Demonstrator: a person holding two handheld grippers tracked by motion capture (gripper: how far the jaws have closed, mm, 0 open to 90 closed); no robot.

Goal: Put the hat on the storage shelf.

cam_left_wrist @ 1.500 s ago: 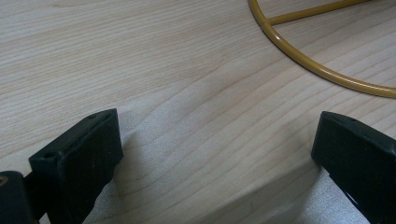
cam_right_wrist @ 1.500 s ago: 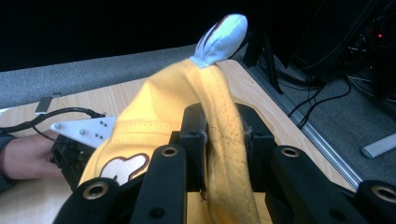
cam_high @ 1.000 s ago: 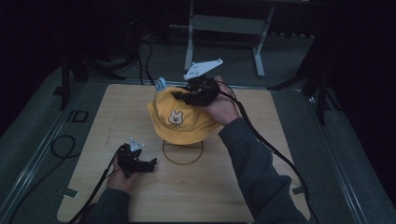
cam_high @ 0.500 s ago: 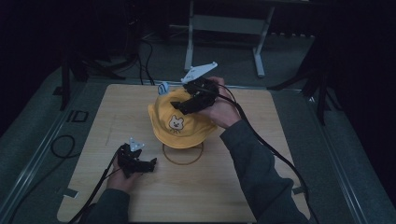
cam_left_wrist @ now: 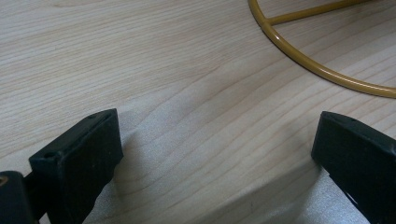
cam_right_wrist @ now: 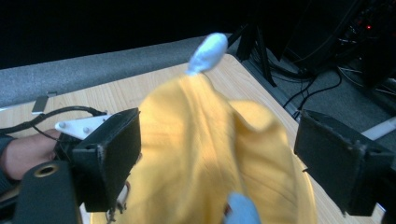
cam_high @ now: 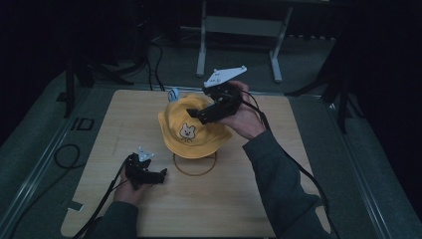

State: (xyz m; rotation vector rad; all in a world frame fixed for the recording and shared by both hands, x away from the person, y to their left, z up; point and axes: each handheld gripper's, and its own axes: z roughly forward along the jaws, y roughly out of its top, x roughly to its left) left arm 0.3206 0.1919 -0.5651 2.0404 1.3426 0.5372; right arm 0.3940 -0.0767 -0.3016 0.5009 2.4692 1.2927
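A: Yellow hat (cam_high: pixel 191 130) with a small animal face on the front, perched on a gold wire stand (cam_high: pixel 195 165) at the middle of the wooden table (cam_high: pixel 278 199). Crown raised above the ring base; 2 pale blue ear tips (cam_right_wrist: pixel 208 52) at the top.

B: And the right gripper (cam_high: pixel 195 114)?

A: Poised at the crown, jaws just opened wide. In the right gripper view, hat fabric between the 2 black jaws, pads clear of it. Nothing gripped.

B: Left gripper (cam_high: pixel 160 174)?

A: Low on the table, near the stand's ring, well apart from the hat. Jaws wide, bare wood between them in the left gripper view.

B: Step in hand?

A: Probably release after seating the hat on the stand. Next move, as a judgement: straight withdrawal of the right gripper, without snagging the soft crown or tipping the light stand.
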